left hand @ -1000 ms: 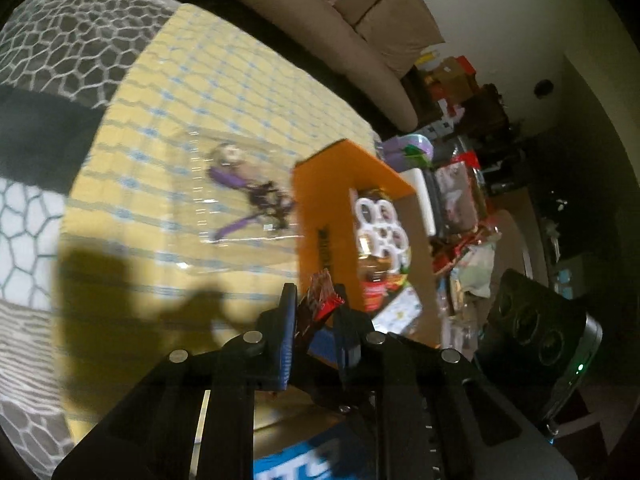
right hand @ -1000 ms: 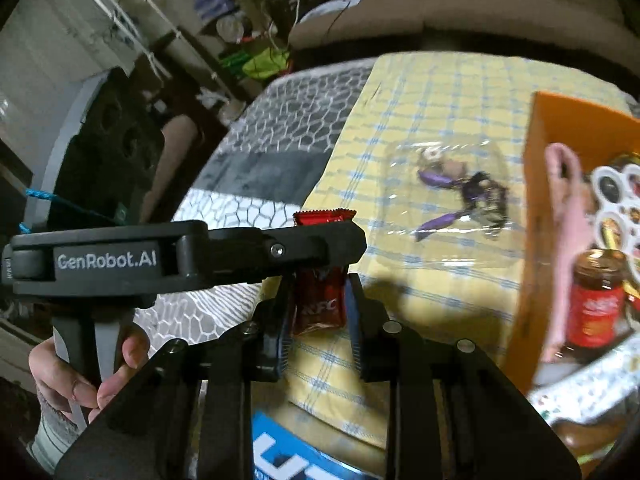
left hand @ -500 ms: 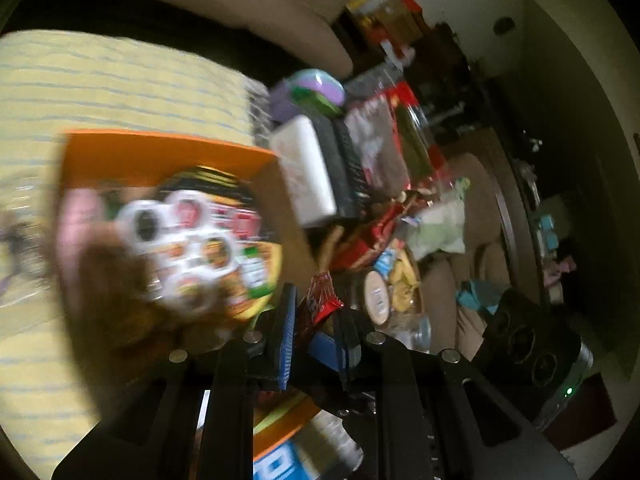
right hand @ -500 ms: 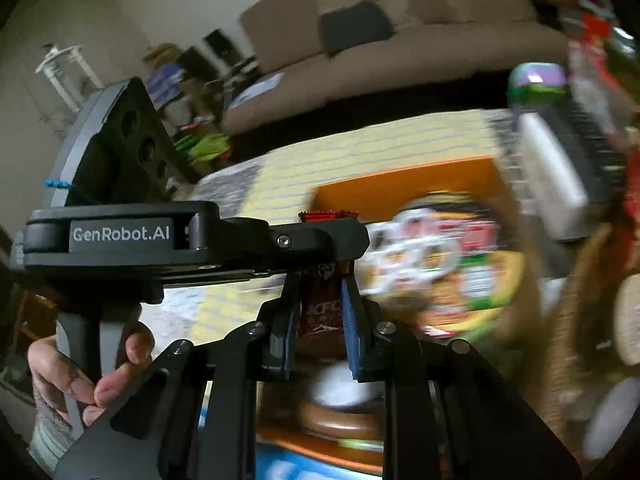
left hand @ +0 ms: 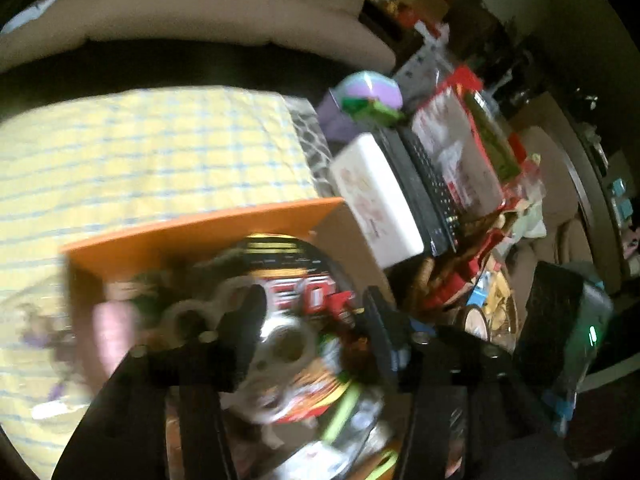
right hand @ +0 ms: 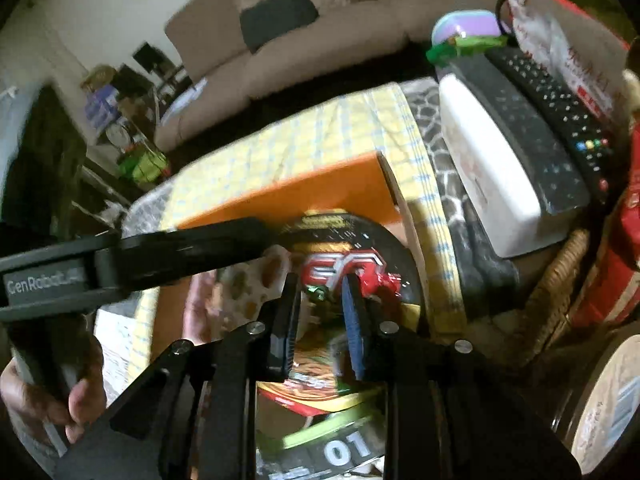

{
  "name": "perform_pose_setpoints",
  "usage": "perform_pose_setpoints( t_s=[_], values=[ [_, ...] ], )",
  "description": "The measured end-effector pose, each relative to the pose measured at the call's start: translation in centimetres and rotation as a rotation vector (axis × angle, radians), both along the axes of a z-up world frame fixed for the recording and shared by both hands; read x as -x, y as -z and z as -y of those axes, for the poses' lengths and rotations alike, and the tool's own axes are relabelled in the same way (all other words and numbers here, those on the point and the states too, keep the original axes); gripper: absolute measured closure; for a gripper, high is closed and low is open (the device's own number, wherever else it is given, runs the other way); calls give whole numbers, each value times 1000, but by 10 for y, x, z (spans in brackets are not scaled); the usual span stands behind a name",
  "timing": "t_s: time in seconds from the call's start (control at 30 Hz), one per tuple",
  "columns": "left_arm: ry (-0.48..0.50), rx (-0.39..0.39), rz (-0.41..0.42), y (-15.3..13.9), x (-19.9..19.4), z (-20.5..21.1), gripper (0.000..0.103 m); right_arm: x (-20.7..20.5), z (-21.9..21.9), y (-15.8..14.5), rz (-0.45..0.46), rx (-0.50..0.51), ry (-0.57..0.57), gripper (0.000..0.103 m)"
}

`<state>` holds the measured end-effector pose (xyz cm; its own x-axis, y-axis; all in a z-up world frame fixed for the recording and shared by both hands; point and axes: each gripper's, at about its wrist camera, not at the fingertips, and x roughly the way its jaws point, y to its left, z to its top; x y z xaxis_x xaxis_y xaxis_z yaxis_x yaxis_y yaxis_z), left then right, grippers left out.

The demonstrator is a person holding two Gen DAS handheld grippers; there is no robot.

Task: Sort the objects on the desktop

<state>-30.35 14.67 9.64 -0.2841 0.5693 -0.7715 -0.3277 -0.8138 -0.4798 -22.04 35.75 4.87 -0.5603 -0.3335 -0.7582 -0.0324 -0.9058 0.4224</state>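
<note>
Right wrist: crumpled red sachet [right hand: 382, 280] over orange box [right hand: 320, 192].

The orange box [right hand: 320, 188] is sitting open on the yellow checked cloth, taking up the centre of both views, with its orange wall standing toward twelve o'clock. Inside it, a round black package with red lettering [right hand: 352, 248] is lying flat, with a white ring-shaped piece [left hand: 288, 344] (blurred) overlapping it toward seven o'clock. A small red sachet [right hand: 380, 282] is lying crumpled on the round package, at about four o'clock on its face.
</note>
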Motion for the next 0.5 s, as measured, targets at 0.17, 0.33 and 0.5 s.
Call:
perform_pose_setpoints(
  t_s=[0.17,0.33,0.5],
  values=[
    [-64,48,-67,-13,-40,93,37,-22,22,-17,-40,40,-61,72],
    [-221,115,-46,10,-67,203,35,-31,97,-33,-67,54,-186,58],
    [-326,60,78,70,-76,265,35,-16,186,-38,-35,31,-295,50]
  ],
)
